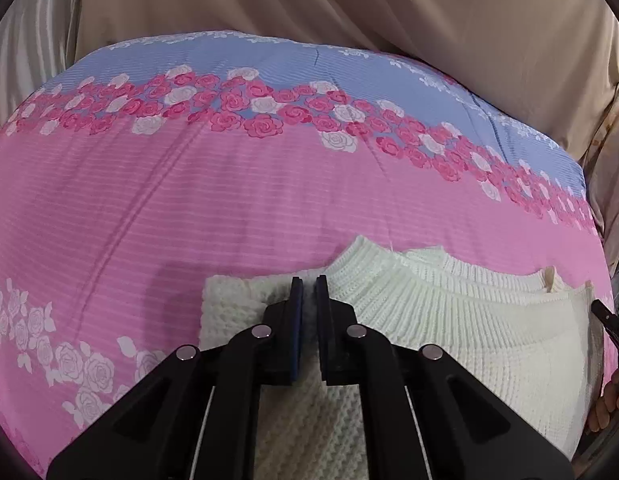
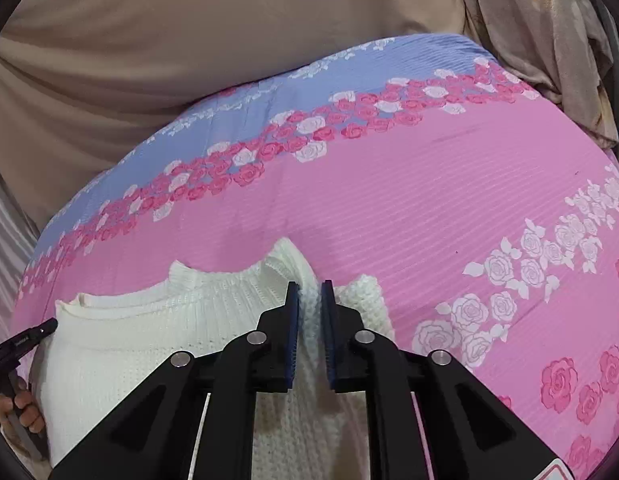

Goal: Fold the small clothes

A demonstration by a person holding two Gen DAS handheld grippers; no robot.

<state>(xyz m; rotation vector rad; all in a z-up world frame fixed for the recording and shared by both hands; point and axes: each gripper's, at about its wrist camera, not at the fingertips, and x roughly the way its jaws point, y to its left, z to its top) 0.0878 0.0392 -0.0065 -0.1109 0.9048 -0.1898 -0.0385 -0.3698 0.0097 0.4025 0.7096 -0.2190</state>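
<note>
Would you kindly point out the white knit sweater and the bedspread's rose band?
white knit sweater [image 1: 449, 320], left wrist view, ribbed part.
rose band [image 2: 269, 160], right wrist view, a pink rose on the bedspread.

Left gripper [image 1: 308, 282]: jaws nearly closed, narrow gap, blue pads [image 1: 296, 308] facing each other; whether anything is pinched between them cannot be told. Fingers point forward and down.
Right gripper [image 2: 309, 286]: jaws close together, clamped on white knit [image 2: 309, 312] bunched between pads [image 2: 294, 316].
Left-wrist view: tip of right gripper at right edge, person's fingers [image 1: 607, 404] curled on its handle.
Right-wrist view: left gripper's tip at left edge, fingers [image 2: 23, 408] wrapped on handle.
</note>
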